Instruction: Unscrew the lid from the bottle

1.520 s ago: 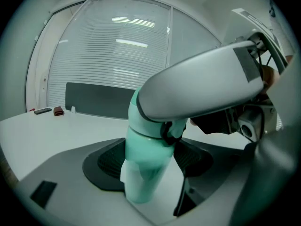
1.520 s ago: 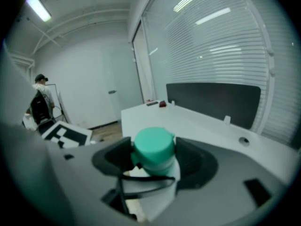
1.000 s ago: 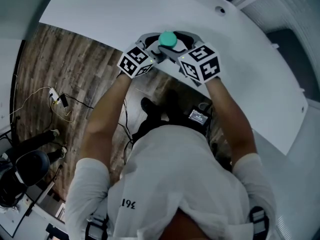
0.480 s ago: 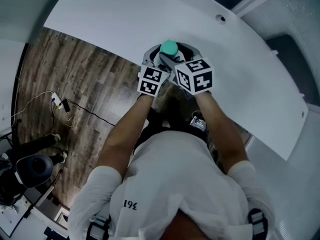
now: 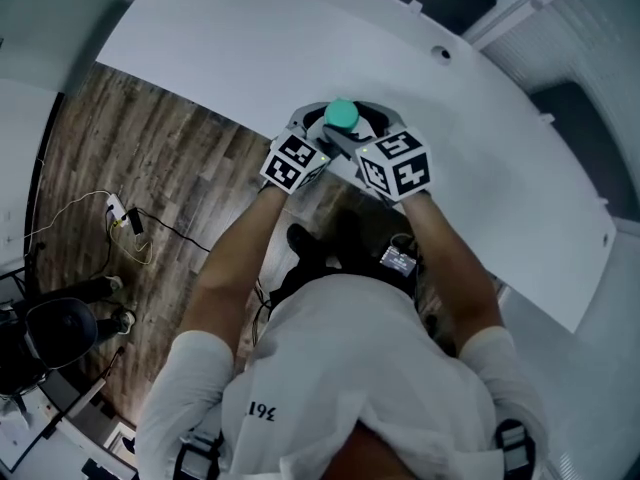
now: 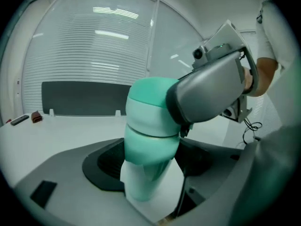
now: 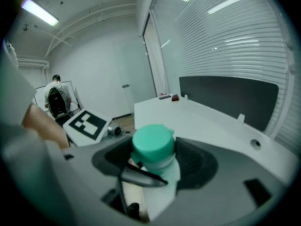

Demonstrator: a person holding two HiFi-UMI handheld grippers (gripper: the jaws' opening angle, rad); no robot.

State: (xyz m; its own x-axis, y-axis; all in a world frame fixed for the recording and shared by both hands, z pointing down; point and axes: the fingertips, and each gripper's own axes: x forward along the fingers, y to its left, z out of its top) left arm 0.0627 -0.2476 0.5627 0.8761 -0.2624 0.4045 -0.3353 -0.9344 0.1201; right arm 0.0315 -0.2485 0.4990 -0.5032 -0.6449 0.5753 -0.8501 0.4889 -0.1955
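Holding the bottle [image 6: 149,140] by the desk's [image 5: 250,58] near edge, we pinch its white body in the left gripper's [image 6: 146,173] jaws while the right gripper's [image 7: 155,159] jaws clamp its teal lid [image 7: 153,142]

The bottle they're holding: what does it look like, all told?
The bottle looks like smooth plastic: white body, mint-green shoulder, and a mint-green lid still seated on top. It stands roughly upright, leaning slightly, over the white table's near edge. The left gripper's jaws clamp its body; the right gripper's jaws clamp the lid.
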